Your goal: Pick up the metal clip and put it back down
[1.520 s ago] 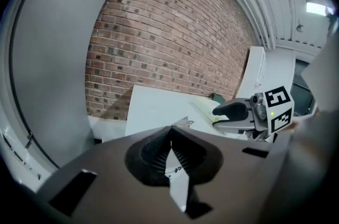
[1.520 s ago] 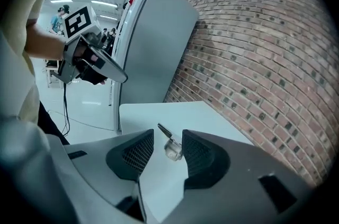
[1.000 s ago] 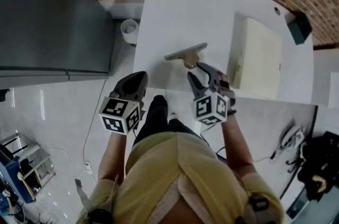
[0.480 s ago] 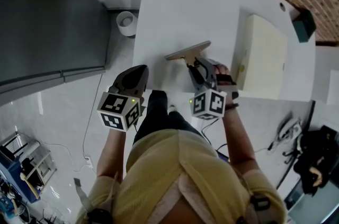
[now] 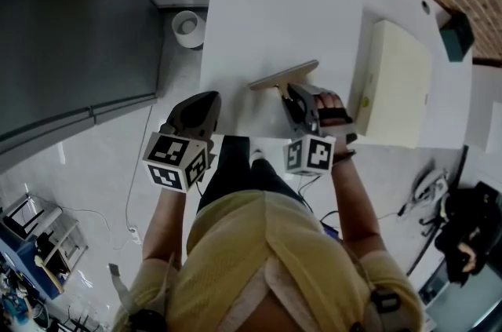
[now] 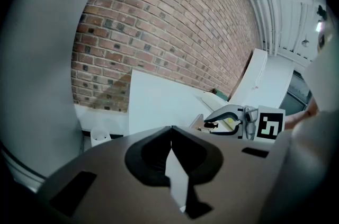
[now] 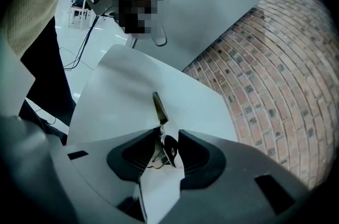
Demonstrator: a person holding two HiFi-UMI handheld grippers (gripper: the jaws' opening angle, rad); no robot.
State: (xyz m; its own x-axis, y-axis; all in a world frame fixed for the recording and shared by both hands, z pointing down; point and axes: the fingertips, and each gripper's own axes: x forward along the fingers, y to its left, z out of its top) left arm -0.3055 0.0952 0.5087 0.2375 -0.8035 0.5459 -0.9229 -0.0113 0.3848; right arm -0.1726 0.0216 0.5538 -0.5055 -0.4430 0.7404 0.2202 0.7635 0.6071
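Now the right hand-held gripper point(image 5: 295, 93) pinches the metal clip point(image 5: 284, 76) on the counter point(image 5: 274, 5); the lift likely comes next. The left hand-held gripper point(image 5: 209, 98), pressed together, waits left of the clip.

No words, numbers or brand names can be read anywhere. The only sign-like marks are black-and-white square code patterns on the left gripper's cube point(image 5: 176, 162) and the right gripper's cube point(image 5: 312, 155).

Your shirt point(image 5: 259, 260): mustard yellow, short-sleeved. Your trousers point(image 5: 235, 173): black. Left gripper point(image 5: 210, 97), right gripper point(image 5: 293, 92): dark grey moulded shells. Left cube point(image 5: 177, 162), right cube point(image 5: 311, 155): black-and-white square markers.
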